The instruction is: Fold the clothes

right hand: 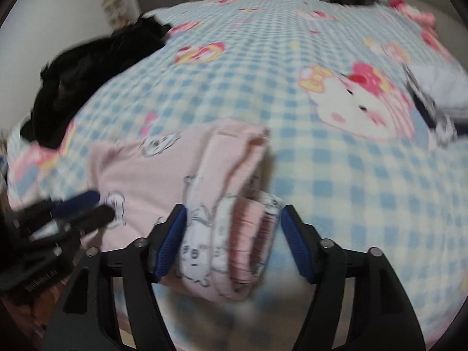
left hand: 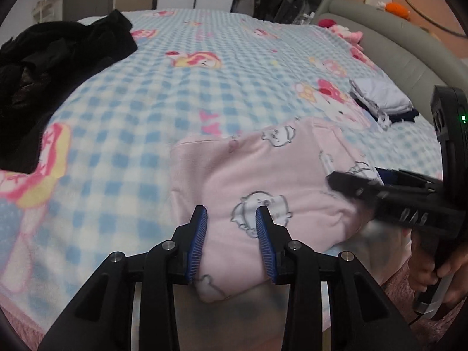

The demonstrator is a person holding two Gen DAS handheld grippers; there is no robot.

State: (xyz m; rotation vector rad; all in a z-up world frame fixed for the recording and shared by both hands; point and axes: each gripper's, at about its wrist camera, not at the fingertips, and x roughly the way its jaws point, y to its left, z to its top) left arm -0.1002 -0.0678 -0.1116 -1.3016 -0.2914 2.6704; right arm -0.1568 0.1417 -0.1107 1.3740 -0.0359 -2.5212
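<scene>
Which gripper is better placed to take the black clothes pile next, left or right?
Left, probably. The black clothes pile lies on the left side of the bed in both views, on the left gripper's side. The right gripper is open over the pink garment's far edge from the pile.

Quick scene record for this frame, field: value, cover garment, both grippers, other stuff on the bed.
surface: bed with blue checked cartoon blanket
garment: pink printed garment, folded, at the near edge of the bed
left gripper: open, jaws astride the garment's near edge, pads not pressing
right gripper: open, jaws wide around the garment's bunched right end; blurred
black clothes: unfolded heap, far left
folded stack: white and dark items, right of the pink garment
hand: holds the right gripper's handle
</scene>
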